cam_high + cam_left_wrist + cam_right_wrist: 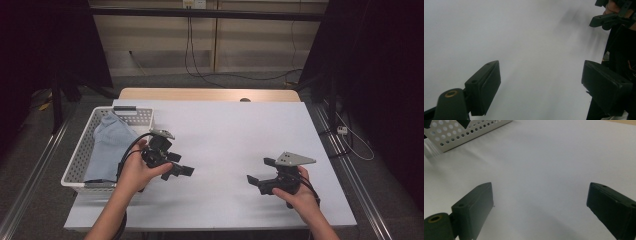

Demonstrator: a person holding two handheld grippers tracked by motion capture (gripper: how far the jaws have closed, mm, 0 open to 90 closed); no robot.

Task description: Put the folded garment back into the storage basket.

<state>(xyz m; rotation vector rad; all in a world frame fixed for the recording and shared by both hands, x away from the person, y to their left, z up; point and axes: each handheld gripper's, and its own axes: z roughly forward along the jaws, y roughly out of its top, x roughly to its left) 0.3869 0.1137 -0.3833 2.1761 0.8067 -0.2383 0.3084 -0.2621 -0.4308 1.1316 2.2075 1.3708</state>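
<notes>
I have both grippers over the white tabletop (225,135), each with its jaws spread wide and nothing between them. My left gripper (182,169) hangs just beside the white perforated plastic basket (80,157), and my right gripper (256,181) sits well apart from it, toward the near right of the table.

The thing I am working with is the pale blue folded cloth (107,145), which lies inside the basket, draped up against its far wall. I judge it light, soft and limp: it should sag and unfold the moment I lift it, so I would pinch a bunched edge or a fold near the top, not the flat middle. It looks neither fragile nor slippery.

From the high view, my left forearm covers the basket's near right corner, and I cannot tell how many layers the cloth has. The left gripper view is smeared with blur.
</notes>
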